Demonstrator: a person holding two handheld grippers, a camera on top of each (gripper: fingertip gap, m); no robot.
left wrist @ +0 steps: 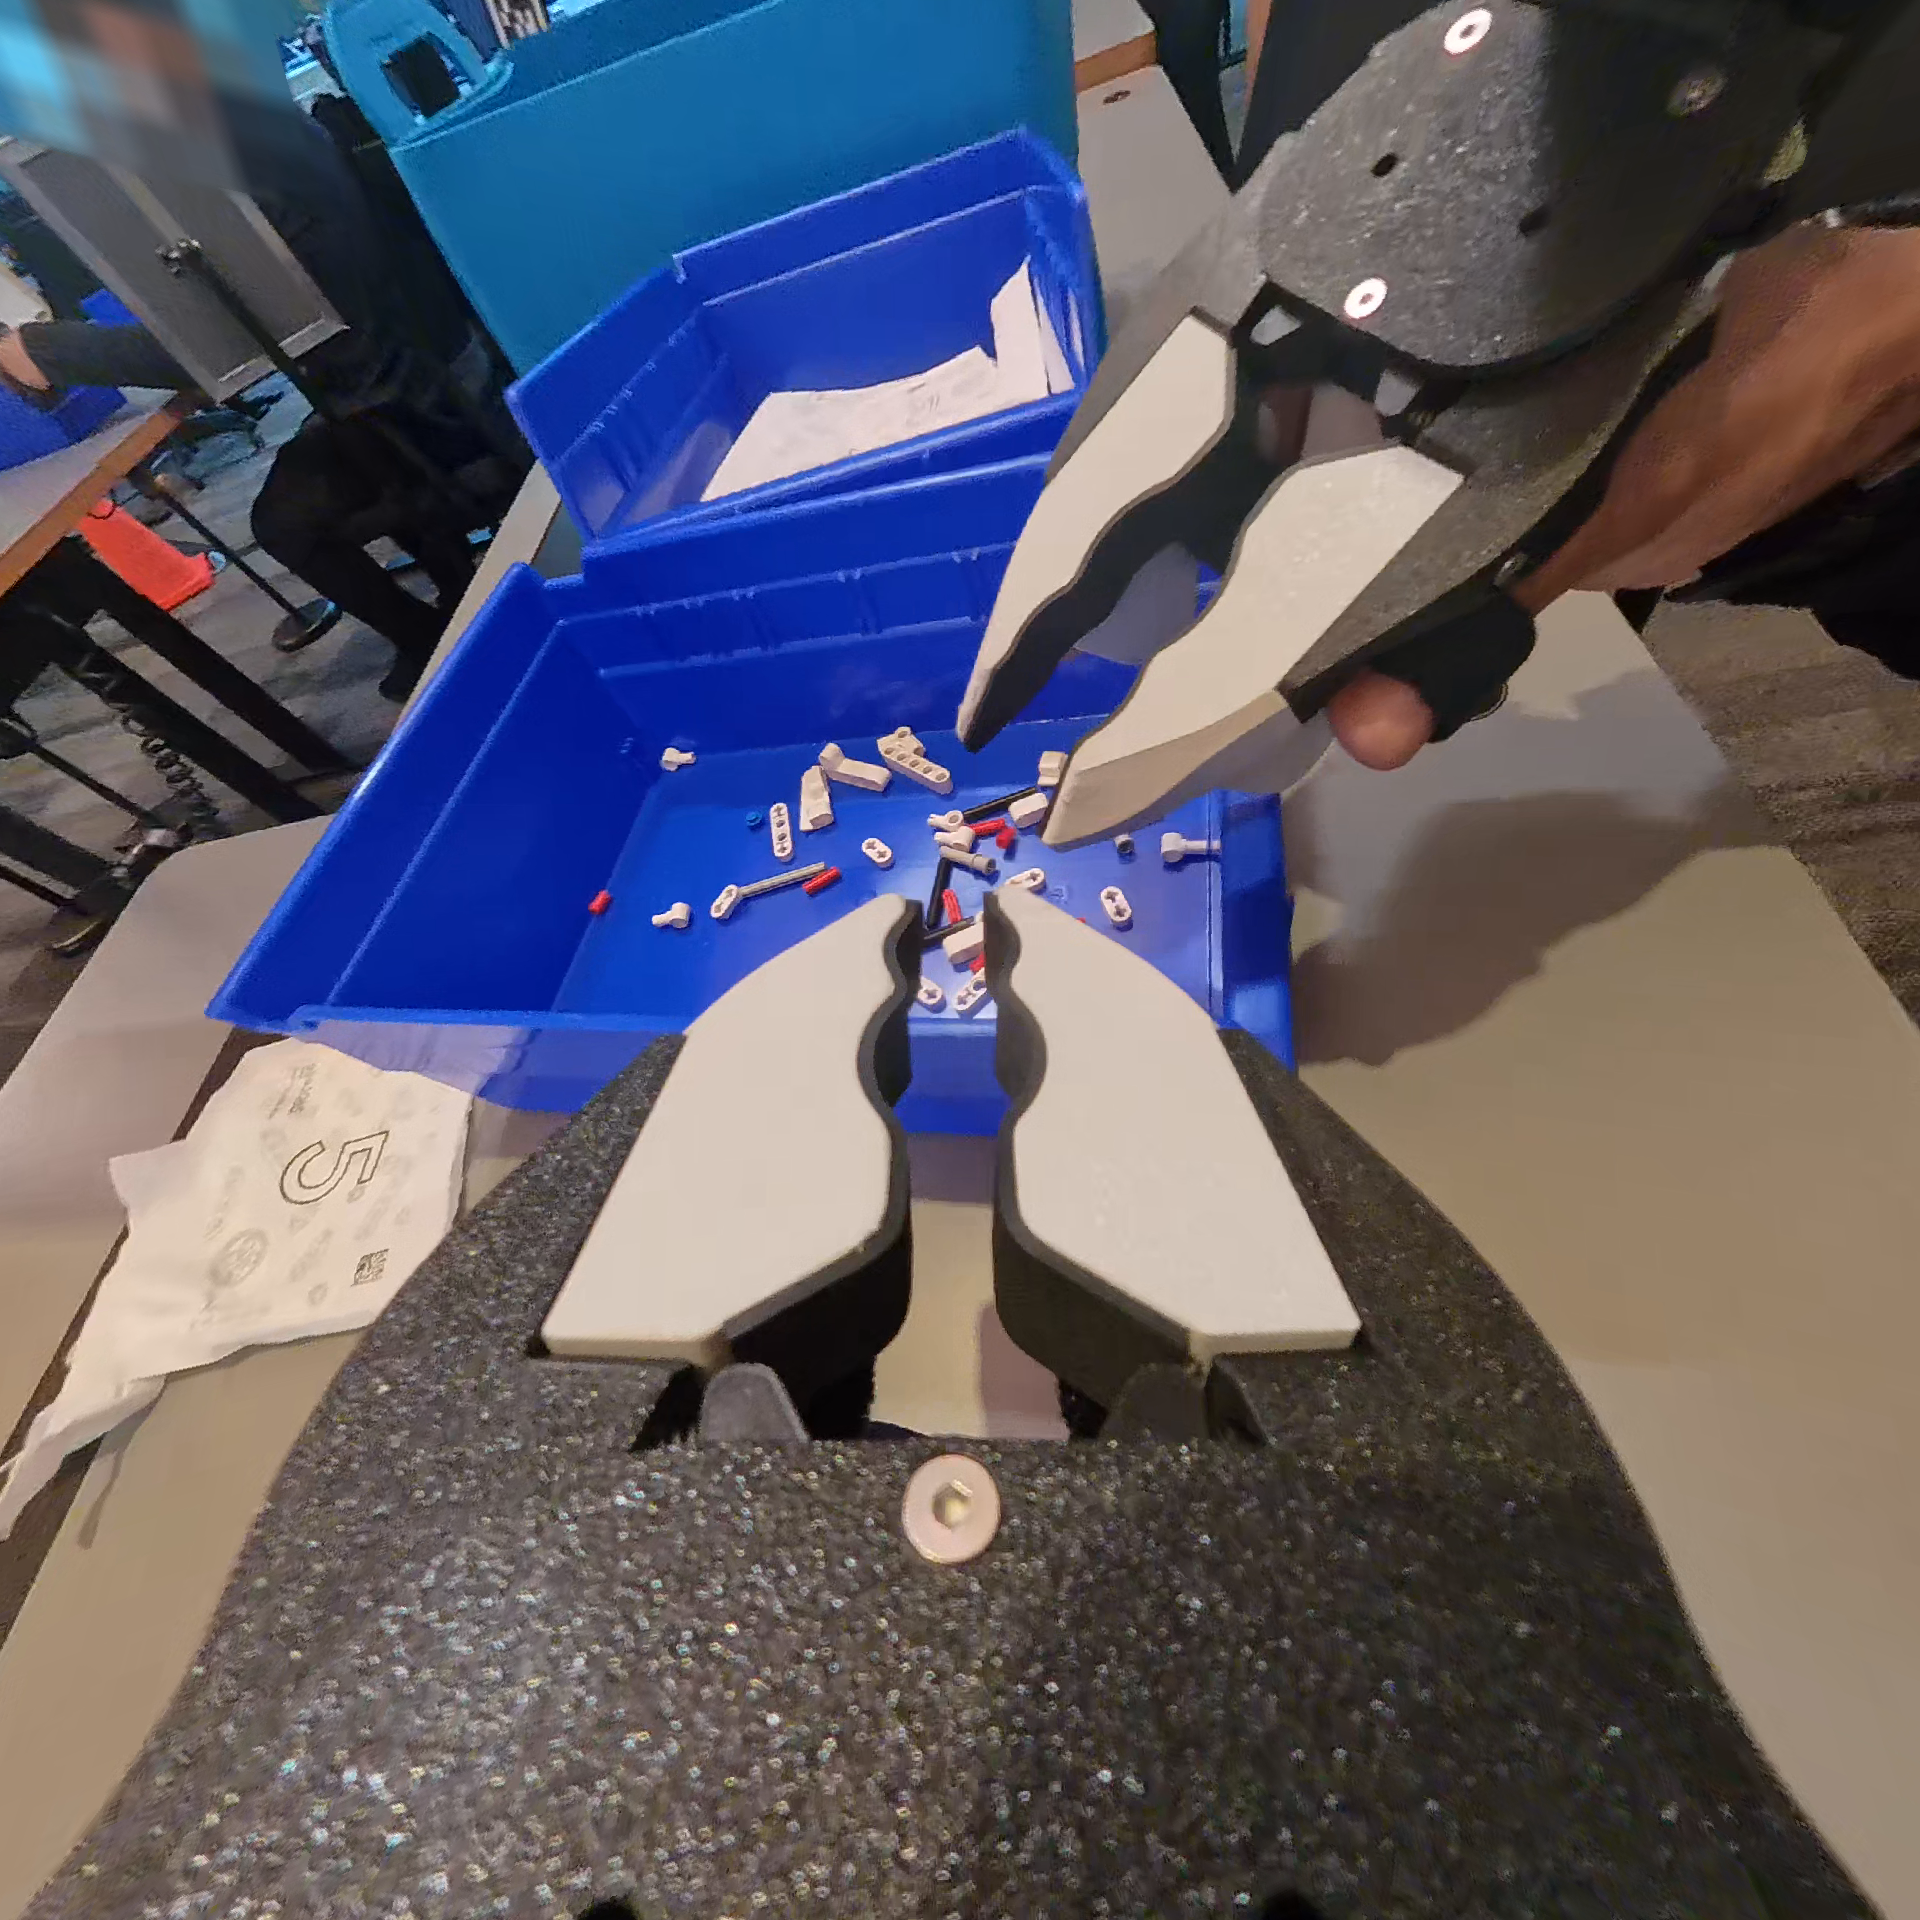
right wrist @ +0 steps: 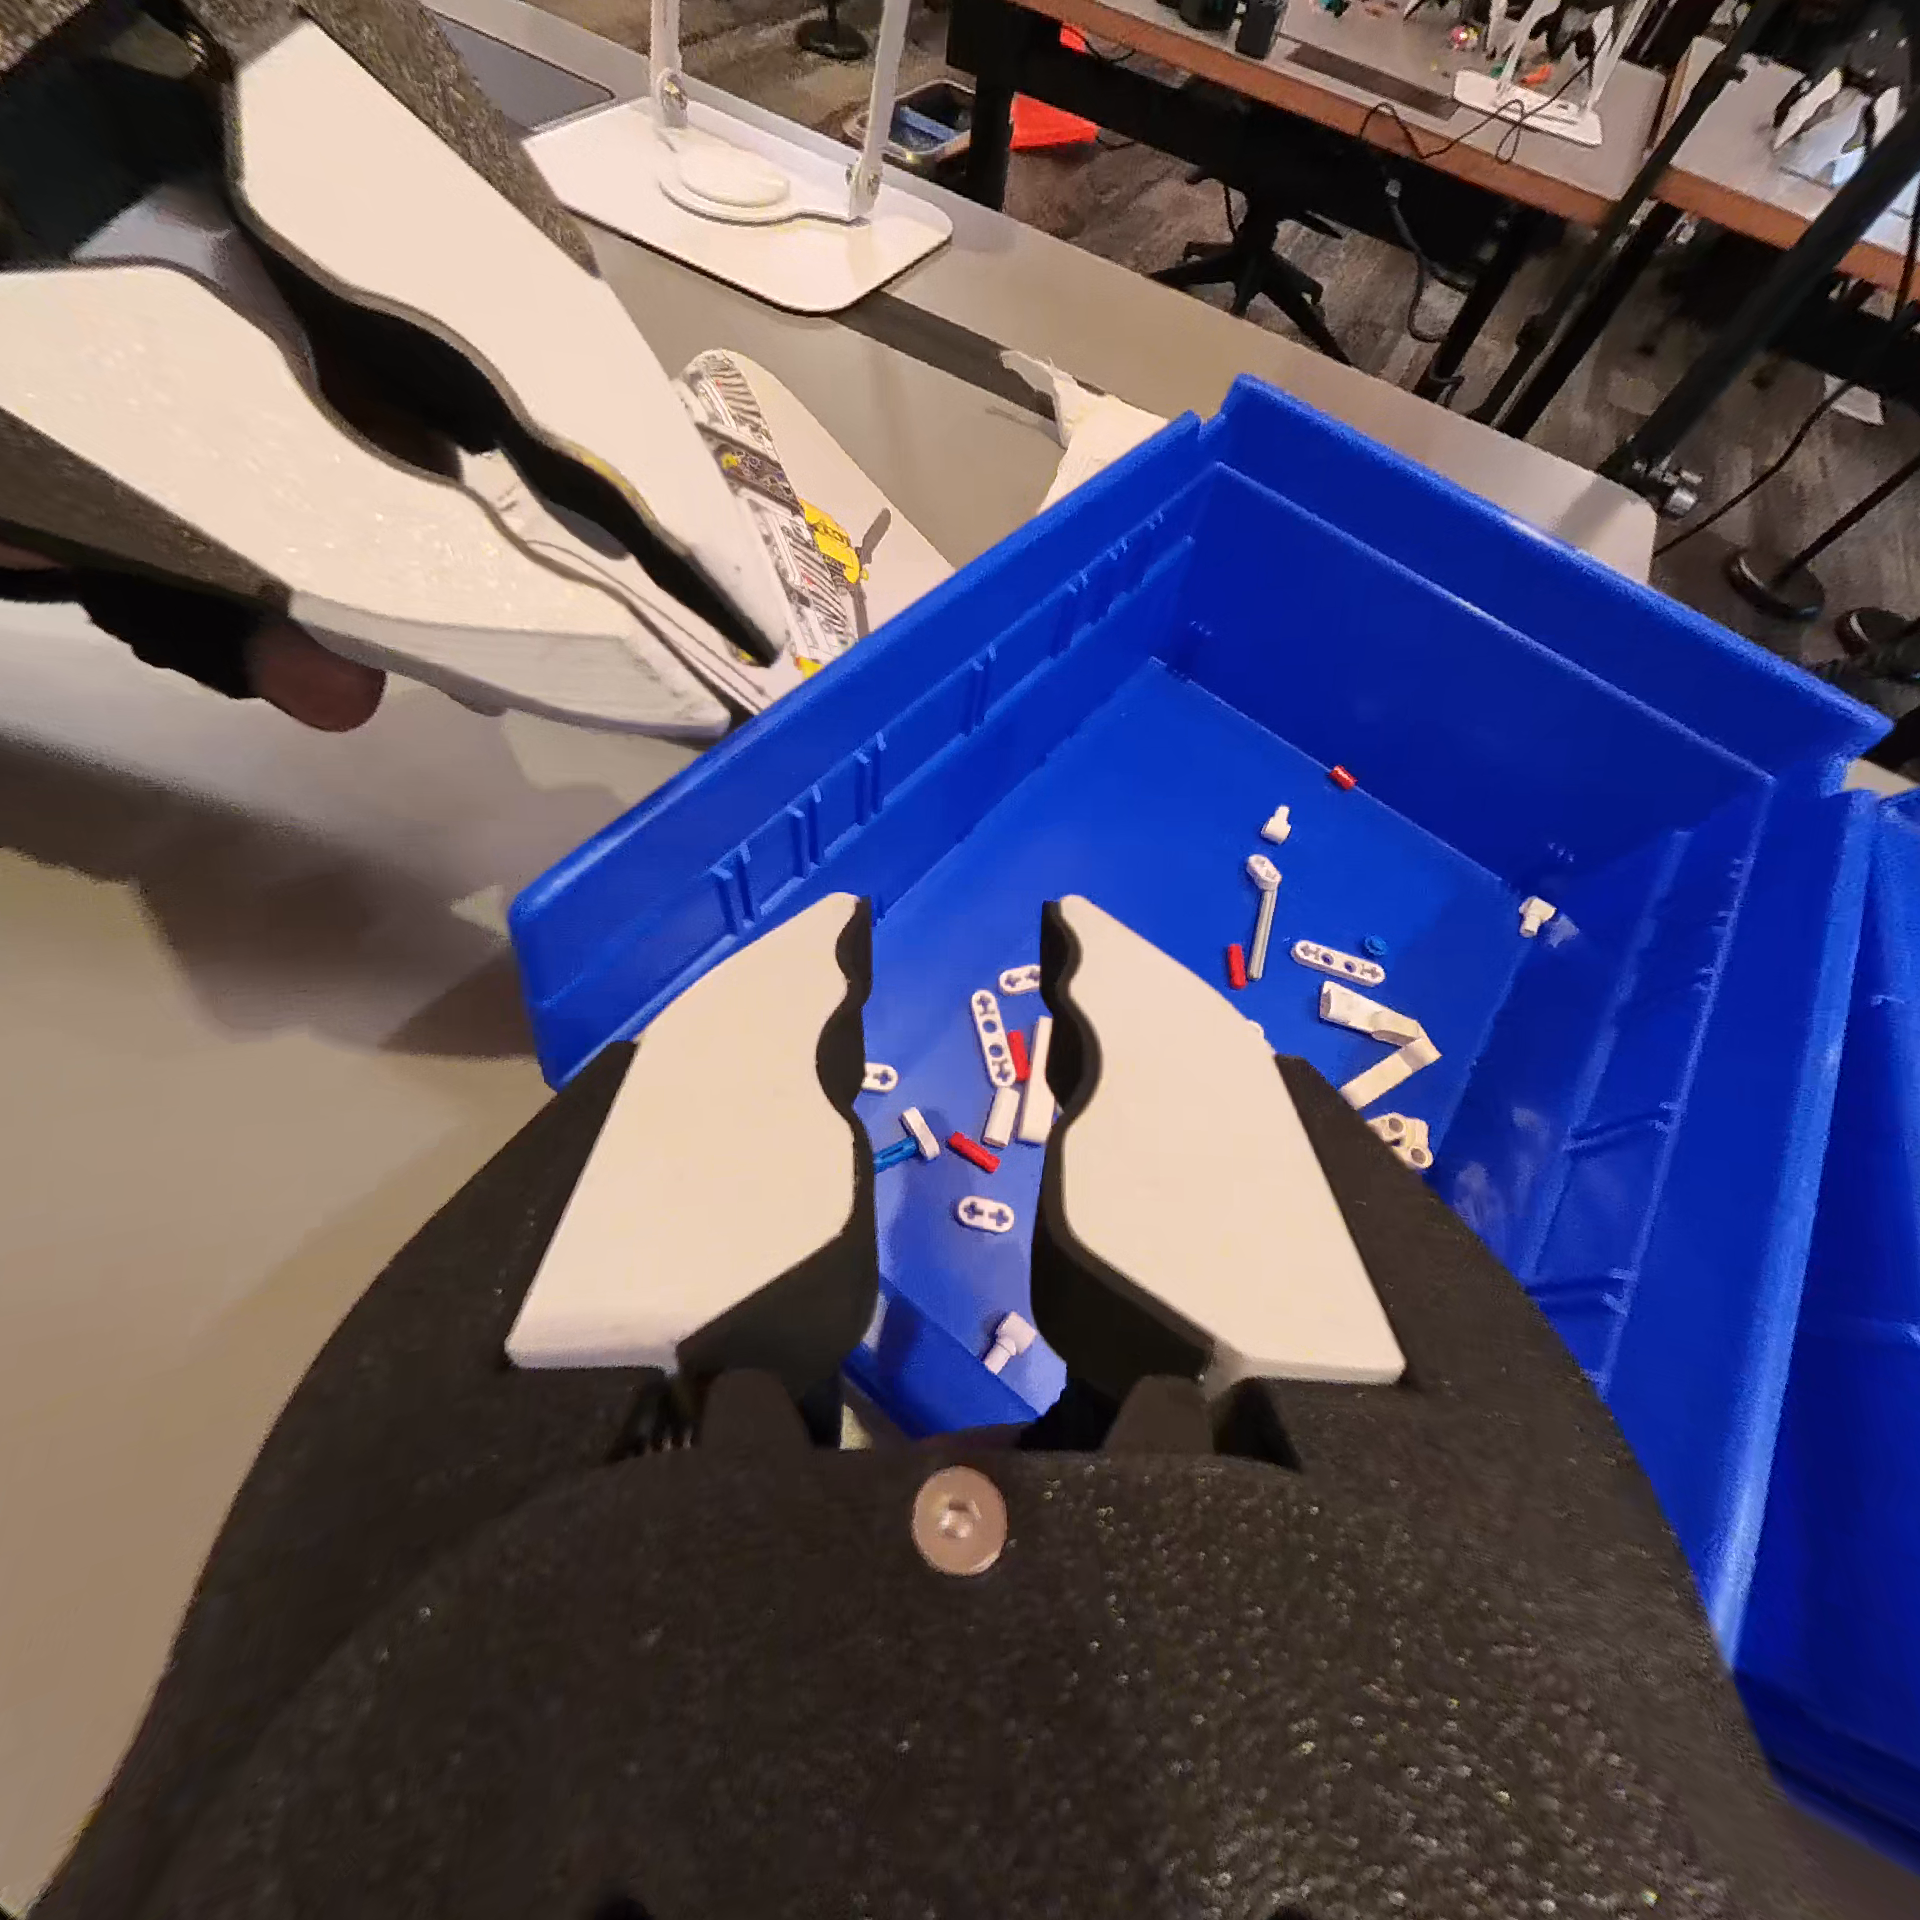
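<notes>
currently both tools hang over the near blue bin [left wrist: 416,831], which sits on the grey worktop [left wrist: 1558,1143]. left tool [left wrist: 951,914]: fingers a little apart, nothing between them, tips poised above a cluster of small parts on the bin floor, namely a black rod [left wrist: 938,894] and a white connector piece [left wrist: 964,938] seen through the gap. not touching either, as far as the view shows. right tool [left wrist: 1013,784]: fingers wider apart, bare, tips angled down into the far right part of the same bin, close to a white block [left wrist: 1029,808] and a red pin [left wrist: 992,831]; contact cannot be told. a gloved hand [left wrist: 1714,436] grips its body.

scattered over the bin floor: white perforated beams [left wrist: 914,758], short white links, a grey axle [left wrist: 784,881], more red pins. a second blue bin [left wrist: 831,312] stands behind, holding white paper. a crumpled printed paper bag [left wrist: 281,1216] lies on the worktop left of the near bin. in the right wrist view a printed sheet [right wrist: 790,540] and a white lamp base [right wrist: 748,197] lie beyond the bin.
</notes>
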